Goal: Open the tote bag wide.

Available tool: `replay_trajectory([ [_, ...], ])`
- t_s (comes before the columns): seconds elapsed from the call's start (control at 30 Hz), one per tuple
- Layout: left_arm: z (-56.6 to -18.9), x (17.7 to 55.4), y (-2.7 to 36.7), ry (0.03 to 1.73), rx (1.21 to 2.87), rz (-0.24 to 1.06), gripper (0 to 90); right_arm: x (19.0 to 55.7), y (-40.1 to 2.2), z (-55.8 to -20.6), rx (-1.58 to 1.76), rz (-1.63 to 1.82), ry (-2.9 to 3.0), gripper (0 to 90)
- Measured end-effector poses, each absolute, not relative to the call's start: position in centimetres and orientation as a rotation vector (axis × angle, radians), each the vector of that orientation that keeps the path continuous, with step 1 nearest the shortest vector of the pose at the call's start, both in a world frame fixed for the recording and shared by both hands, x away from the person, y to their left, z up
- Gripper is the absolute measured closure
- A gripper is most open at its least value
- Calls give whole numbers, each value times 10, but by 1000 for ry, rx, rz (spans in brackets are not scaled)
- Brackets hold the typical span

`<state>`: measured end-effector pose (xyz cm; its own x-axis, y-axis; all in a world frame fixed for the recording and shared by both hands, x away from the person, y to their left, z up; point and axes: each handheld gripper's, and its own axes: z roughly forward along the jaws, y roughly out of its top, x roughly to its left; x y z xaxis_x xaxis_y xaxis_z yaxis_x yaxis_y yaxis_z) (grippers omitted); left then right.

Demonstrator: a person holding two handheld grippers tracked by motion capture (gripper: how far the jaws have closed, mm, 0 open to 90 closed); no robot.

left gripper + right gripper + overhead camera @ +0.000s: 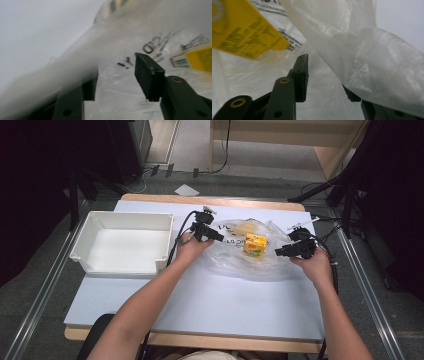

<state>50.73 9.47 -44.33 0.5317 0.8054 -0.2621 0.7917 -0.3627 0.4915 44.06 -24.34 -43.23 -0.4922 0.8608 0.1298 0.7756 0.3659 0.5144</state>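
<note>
A clear plastic bag [232, 262] with black print lies crumpled on the white table, and a yellow box [254, 245] sits inside it. My left gripper [219, 237] is at the bag's left edge and my right gripper [278, 252] at its right edge. In the left gripper view the jaws of the left gripper [115, 80] stand apart, a fold of film lies over the left jaw, and the yellow box [200, 58] is at the far right. In the right gripper view the right gripper [325, 85] is open, with film draped over its right jaw and the yellow box [242, 32] at the upper left.
A white rectangular bin [132, 215] stands empty at the table's left side. The white tabletop [210, 305] stretches toward the person between the forearms. Cables trail from both grippers, and dark stands and cables lie on the floor past the right edge.
</note>
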Motion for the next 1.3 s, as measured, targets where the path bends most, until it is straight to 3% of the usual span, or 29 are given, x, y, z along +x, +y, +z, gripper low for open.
replay_trajectory([
  [0.17,-446,511,102,1330,2185,17,469,446,-250,-443,1497,671,2477,506],
  [0.33,-447,514,109,1355,2163,-19,394,442,-266,-455,1559,628,2456,507],
  [0.47,-446,514,110,1355,2178,25,372,437,-275,-458,1571,679,2431,555],
  [0.77,-446,516,117,1390,2176,79,379,429,-288,-461,1555,684,2403,714],
  [0.97,-446,516,122,1401,2175,94,416,426,-295,-461,1562,692,2393,770],
  [1.13,-446,515,123,1401,2171,107,439,423,-299,-462,1574,710,2376,774],
  [1.23,-444,513,122,1399,2167,90,431,421,-297,-460,1616,753,2401,692],
  [1.3,-441,511,120,1380,2165,87,431,418,-296,-457,1610,808,2404,689],
])
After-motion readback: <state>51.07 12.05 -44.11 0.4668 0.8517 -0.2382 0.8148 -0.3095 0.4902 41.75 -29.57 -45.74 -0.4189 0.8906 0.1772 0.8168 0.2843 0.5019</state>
